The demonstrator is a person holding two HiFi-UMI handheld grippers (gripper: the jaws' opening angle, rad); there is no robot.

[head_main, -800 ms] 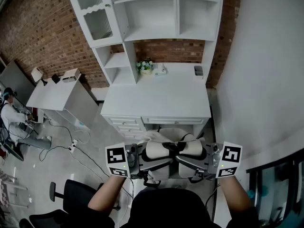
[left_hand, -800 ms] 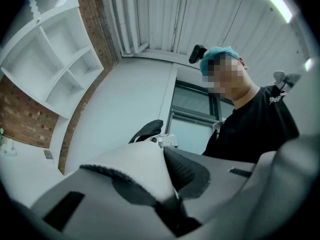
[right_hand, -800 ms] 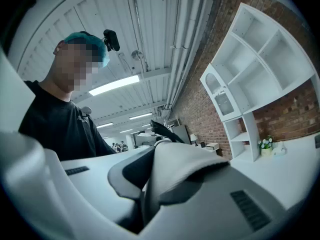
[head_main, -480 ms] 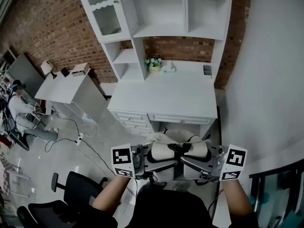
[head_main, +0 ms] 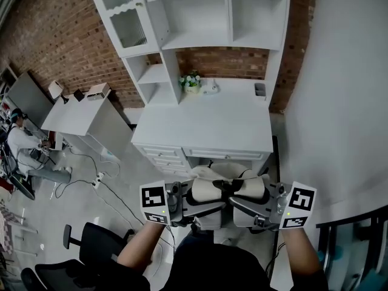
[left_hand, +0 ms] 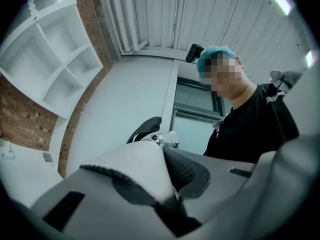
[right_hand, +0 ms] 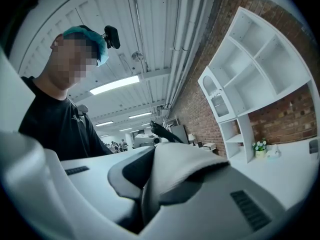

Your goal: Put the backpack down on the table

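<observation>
At the far left of the head view a seated person (head_main: 21, 144) works beside a side table (head_main: 79, 111), and a black chair (head_main: 91, 247) stands on the floor at lower left.

The left gripper (head_main: 203, 207) points inward toward the middle, about level. In its own view the jaws are nearly together and pinch a padded strap (left_hand: 150, 174), white on one face and black mesh on the other.

Between the two grippers hangs the backpack (head_main: 213, 188), cream with black trim. It is carried in the air in front of the person's chest, above the floor and just short of the near edge of the table (head_main: 206, 126). The white top is mostly bare, with only a pot of flowers (head_main: 191, 81) and a few small things along the back, under the shelves.

The right gripper (head_main: 242, 206) mirrors the left and points inward. Its view shows the jaws closed tight on the second strap (right_hand: 175, 176), which fills the gap between them.

As for progress, the pick-up looks done: both straps are gripped and the backpack is off the ground. By my reading the carry is nearly over, but nothing touches the table yet. What is left is to bring the backpack forward over the top, lower it until it rests there, and let go of both straps.
</observation>
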